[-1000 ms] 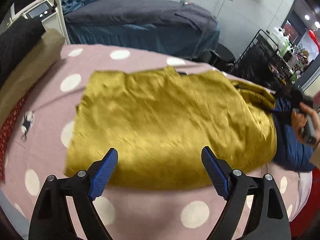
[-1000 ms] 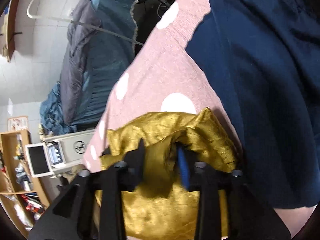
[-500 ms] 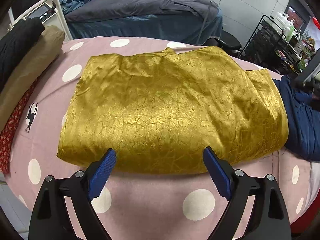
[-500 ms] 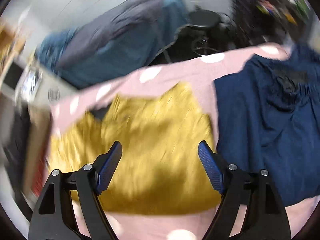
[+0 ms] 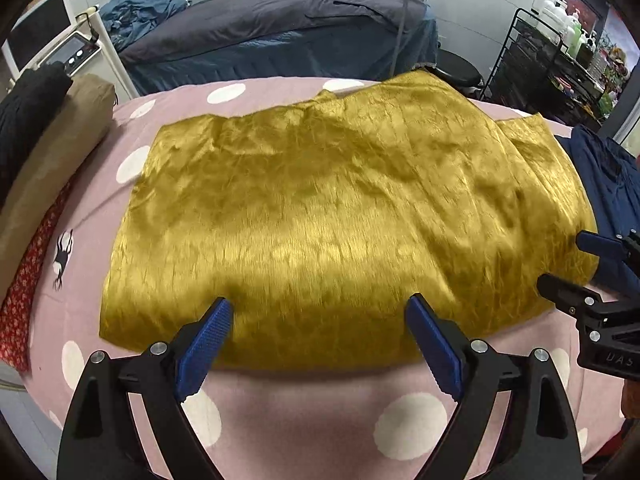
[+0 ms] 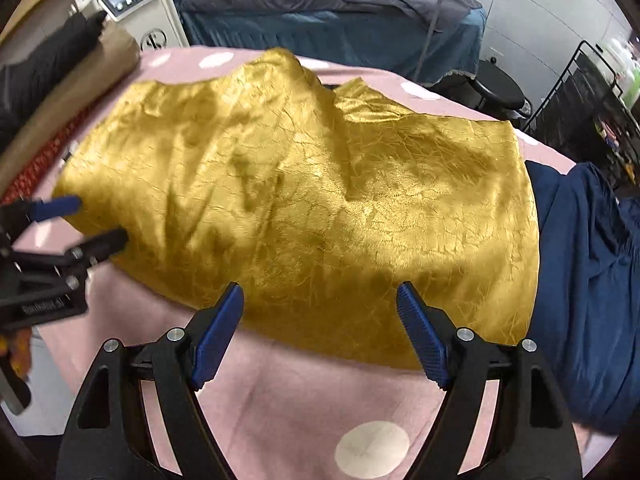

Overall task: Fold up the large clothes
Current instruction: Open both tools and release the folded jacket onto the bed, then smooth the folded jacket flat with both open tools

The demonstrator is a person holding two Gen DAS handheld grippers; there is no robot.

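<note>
A crinkled gold garment (image 5: 340, 216) lies folded and spread flat on the pink polka-dot bed cover (image 5: 304, 404). My left gripper (image 5: 318, 306) hovers open over the garment's near edge, left of the middle, with nothing between its blue pads. My right gripper (image 6: 319, 292) is open too, above the same near edge further right. The gold garment (image 6: 320, 184) fills most of the right wrist view. Each gripper shows in the other's view: the right gripper (image 5: 565, 259) by the garment's right corner, the left gripper (image 6: 98, 219) by its left corner.
A navy garment (image 6: 592, 280) lies on the cover just right of the gold one. Tan and black folded cloths (image 5: 52, 152) are stacked along the left. Behind the bed stand a grey-covered couch (image 5: 280, 36), a screen device (image 5: 44, 36), a stool and a black wire rack (image 5: 560, 64).
My right gripper let go of the gold garment's bunched edge, opened, rolled round and swung to the near edge. The garment now lies flat. The left gripper sank slightly toward it.
</note>
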